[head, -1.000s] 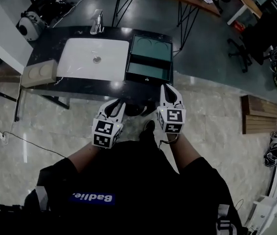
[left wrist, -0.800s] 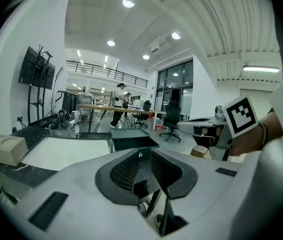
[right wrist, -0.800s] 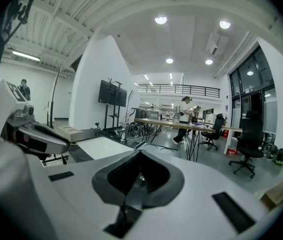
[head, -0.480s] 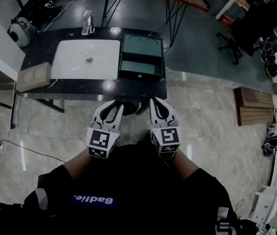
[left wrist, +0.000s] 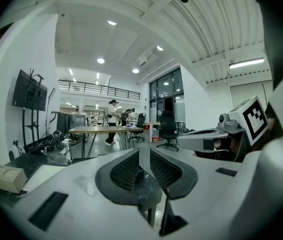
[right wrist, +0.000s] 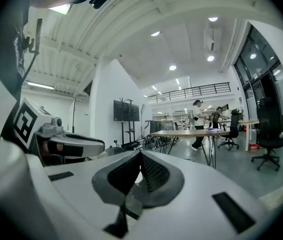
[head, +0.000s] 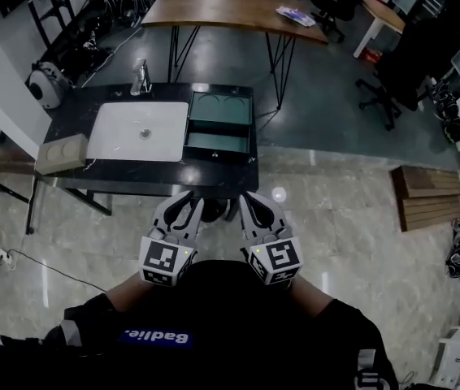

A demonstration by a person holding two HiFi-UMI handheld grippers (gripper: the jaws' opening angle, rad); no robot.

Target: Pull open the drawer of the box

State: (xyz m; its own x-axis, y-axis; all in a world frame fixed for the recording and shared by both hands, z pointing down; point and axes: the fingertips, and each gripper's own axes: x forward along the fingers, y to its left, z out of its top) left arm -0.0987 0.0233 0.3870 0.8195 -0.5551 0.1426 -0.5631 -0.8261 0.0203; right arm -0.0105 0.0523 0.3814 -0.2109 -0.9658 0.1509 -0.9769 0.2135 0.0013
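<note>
Looks steeply down from the head, high above the counter (head: 132,179), wooden table (head: 230,10), left gripper (head: 185,200) and right gripper (head: 248,200). Rides on each gripper, aiming level along its close jaws toward that same table, shared by all three views.

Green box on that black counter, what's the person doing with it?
A person stands a little way from the black counter, holding a left gripper and a right gripper close to the body. Neither touches anything. The left fingers are slightly apart and the right fingers are together, and both are empty. The green box sits beside the white sink, and its drawer looks pulled out toward the person.
</note>
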